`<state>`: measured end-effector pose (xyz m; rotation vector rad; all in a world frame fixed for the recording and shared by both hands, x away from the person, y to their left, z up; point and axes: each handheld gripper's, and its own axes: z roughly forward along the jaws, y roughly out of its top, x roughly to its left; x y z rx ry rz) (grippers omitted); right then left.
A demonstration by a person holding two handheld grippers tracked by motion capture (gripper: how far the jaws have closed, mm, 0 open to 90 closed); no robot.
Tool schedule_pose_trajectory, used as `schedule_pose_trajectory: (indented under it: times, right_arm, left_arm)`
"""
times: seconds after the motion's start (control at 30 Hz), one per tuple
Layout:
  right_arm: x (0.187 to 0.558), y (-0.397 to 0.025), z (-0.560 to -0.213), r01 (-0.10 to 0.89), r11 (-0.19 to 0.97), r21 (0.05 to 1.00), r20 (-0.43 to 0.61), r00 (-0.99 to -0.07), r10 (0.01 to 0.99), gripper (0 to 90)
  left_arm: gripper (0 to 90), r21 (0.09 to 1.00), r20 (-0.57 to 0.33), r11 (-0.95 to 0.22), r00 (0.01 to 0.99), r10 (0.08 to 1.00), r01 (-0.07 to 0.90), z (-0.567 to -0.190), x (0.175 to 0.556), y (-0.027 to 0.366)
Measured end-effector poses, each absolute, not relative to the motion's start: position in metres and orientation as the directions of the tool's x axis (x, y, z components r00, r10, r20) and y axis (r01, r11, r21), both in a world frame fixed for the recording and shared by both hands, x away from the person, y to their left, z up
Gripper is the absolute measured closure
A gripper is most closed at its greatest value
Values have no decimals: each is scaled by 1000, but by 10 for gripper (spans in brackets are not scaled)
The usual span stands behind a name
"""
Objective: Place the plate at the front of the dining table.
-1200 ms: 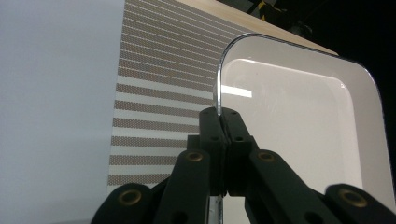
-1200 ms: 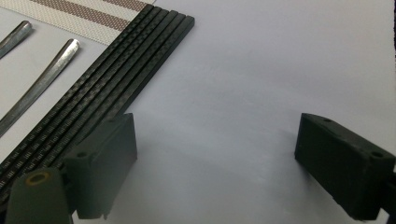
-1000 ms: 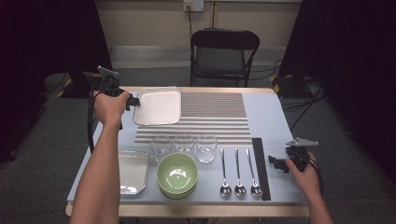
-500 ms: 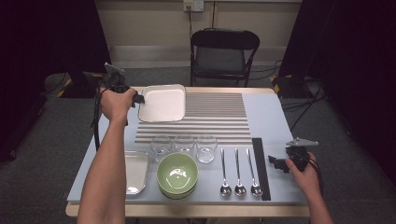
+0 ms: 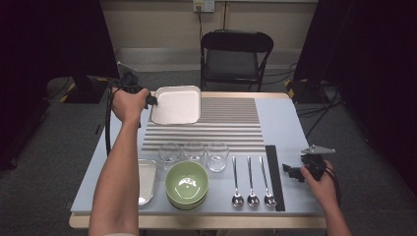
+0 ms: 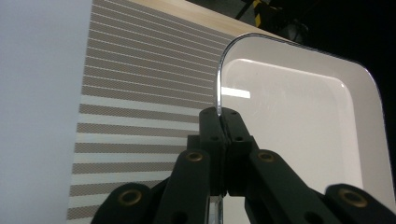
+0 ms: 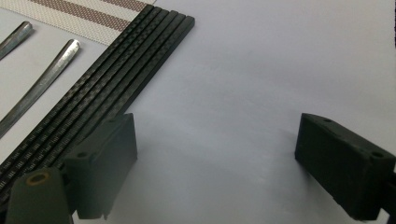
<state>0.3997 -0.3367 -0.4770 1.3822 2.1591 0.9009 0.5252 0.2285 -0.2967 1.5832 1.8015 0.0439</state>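
We see a pale blue-grey table (image 5: pixel 285 123) with a wooden edge; a black folding chair (image 5: pixel 236 54) stands beyond its far side. A striped placemat (image 5: pixel 221 129) covers the table's middle and far part. On the mat's far left corner sits a white rectangular tray (image 5: pixel 178 104) with rounded corners, its left rim clamped by the left gripper (image 5: pixel 150 100); in the left gripper view the jaws are pressed together on that thin rim (image 6: pixel 217 100), and the tray's far end appears raised off the mat. At the near edge, left of centre, a green bowl (image 5: pixel 187 183) is stacked on another; to its left lies a small metal tray (image 5: pixel 146 180). Three clear glasses (image 5: pixel 193 152) stand in a row just beyond the bowl. Right of the bowl lie three spoons (image 5: pixel 251 182) side by side, then a black strip of chopsticks (image 5: pixel 274 174). The right gripper (image 5: pixel 290 172) rests at the near right, just beside the chopsticks; in the right gripper view its jaws are spread wide over bare table, holding nothing. We can read no brand, label or writing on any item.
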Motion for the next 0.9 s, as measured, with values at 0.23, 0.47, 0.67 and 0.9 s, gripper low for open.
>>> schedule_pose_trajectory:
  times: [0.23, 0.47, 0.67, 0.9]
  right_arm:
    - [400, -337, -477, 635, 296, 713, -5, -417, 909, 116]
    - [400, -337, -477, 636, 296, 713, -5, -417, 909, 116]
    - [400, -337, -477, 636, 295, 713, -5, -417, 909, 116]
    - [400, -337, -477, 635, 296, 713, -5, -418, 909, 115]
  left_arm:
    - [894, 461, -490, 235, 25, 871, 856, -301, 532, 220]
    - [894, 457, -488, 222, 35, 872, 861, -300, 538, 211]
    - [894, 452, -488, 216, 37, 872, 865, -301, 543, 204]
    - [894, 450, -491, 209, 45, 870, 868, -303, 548, 198]
